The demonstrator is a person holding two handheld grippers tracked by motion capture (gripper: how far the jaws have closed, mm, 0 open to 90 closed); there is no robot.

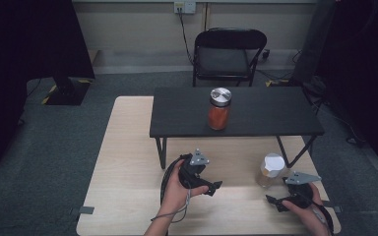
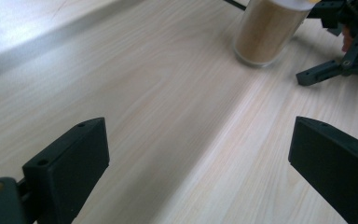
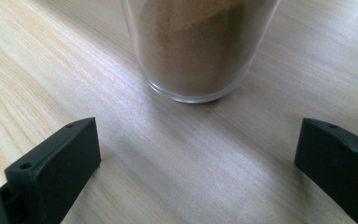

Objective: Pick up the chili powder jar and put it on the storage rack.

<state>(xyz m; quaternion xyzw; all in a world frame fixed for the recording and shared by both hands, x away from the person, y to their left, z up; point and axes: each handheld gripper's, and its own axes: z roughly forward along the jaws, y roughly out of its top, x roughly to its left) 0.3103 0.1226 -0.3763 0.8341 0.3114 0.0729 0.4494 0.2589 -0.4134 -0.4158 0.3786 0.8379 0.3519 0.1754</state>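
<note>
Approach step — right gripper (image 3: pixel 198 154), jaws wide and empty, faces the brown-powder jar (image 3: pixel 200 46) just ahead; next, ease forward around it.

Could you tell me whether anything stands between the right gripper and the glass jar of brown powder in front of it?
Nothing visible does. In the right gripper view, the jar of brown powder stands just beyond the open jaws of the right gripper, with only bare wooden table between them. The left gripper is off to the side.
</note>
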